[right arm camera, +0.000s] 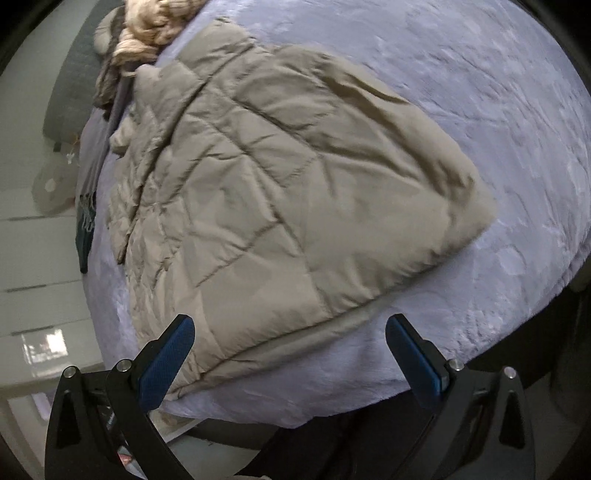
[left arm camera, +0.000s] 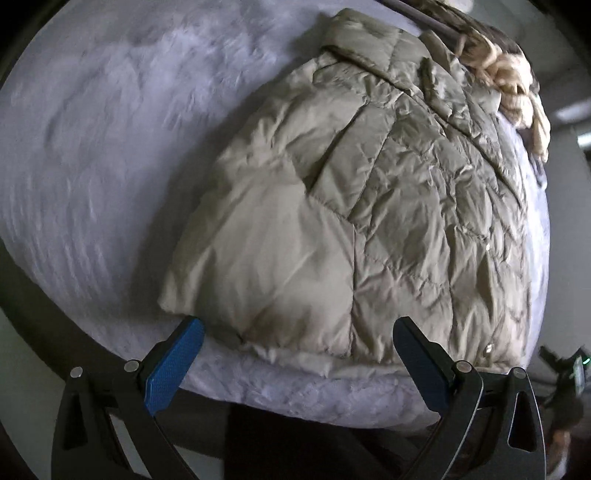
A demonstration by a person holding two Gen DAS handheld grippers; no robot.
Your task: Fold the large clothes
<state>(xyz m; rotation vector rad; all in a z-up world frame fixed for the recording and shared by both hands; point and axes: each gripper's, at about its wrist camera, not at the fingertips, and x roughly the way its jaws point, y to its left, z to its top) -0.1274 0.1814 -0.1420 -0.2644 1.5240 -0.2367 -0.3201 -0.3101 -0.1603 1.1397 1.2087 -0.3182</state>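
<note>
Both claws are spread and hold nothing: the left gripper [left arm camera: 297,332] and right gripper [right arm camera: 290,330] hover at the near hem of the jacket [left arm camera: 351,206], which lies partly folded on the lilac blanket [left arm camera: 110,129]. Puffy, light and likely slick, it should spring back; pinching hem corners or a seam seems safest. Far off, a scarf [right arm camera: 155,26] touches its collar end and may snag.
</note>
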